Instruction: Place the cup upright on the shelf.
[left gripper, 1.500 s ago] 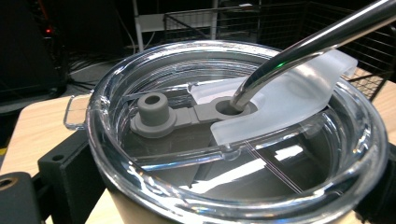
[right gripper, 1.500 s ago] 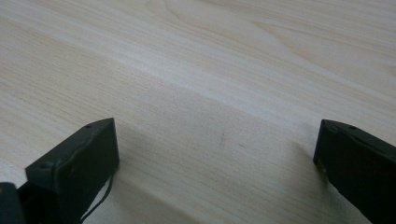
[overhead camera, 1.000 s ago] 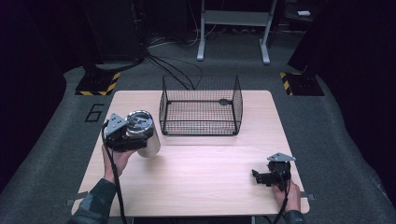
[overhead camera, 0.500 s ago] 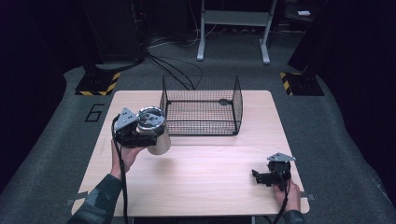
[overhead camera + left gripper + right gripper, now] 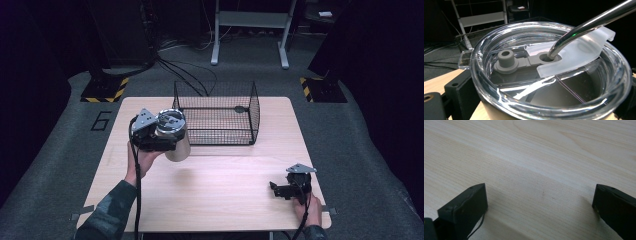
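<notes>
A steel tumbler (image 5: 173, 135) with a clear lid (image 5: 549, 75) and a metal straw (image 5: 594, 22) hangs above the left part of the table, just left of the wire basket (image 5: 216, 114). My left gripper (image 5: 165, 137) is shut on the tumbler, its black jaws on either side of the cup below the lid. My right gripper (image 5: 275, 190) rests low on the table near the front right corner. It stands open with nothing but bare wood between its jaws in the right gripper view (image 5: 540, 202).
The wooden table (image 5: 220, 200) has the black wire basket at its back middle, open at the top. Beyond the table stand a metal frame (image 5: 250, 30), floor cables and striped floor markers (image 5: 105, 90).
My left gripper has carried the tumbler up and to the right, closer to the basket's left side. The right gripper has not moved.
</notes>
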Tool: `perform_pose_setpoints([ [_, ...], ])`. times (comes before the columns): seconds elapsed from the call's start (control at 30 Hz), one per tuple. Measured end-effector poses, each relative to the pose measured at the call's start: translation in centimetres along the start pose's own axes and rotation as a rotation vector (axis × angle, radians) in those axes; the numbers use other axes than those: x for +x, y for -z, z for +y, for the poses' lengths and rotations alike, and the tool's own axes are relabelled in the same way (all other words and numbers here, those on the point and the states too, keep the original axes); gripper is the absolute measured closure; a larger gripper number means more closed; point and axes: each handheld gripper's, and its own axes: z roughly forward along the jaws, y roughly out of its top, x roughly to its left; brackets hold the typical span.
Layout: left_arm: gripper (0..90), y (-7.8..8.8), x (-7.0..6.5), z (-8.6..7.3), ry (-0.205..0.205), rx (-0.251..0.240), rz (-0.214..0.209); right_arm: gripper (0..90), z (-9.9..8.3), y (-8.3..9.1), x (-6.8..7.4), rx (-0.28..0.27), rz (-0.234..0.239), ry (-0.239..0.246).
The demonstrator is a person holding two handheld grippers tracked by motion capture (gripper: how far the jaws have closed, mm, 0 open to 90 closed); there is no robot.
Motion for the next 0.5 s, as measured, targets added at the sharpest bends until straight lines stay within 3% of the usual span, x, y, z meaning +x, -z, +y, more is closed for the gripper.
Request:
perform_pose_setpoints([
  [0.5,3.9,-1.3,-0.5,2.6,-0.006,-0.014,-0.042,0.0,0.0,0.0,0.0,-0.001,0.000,0.004],
])
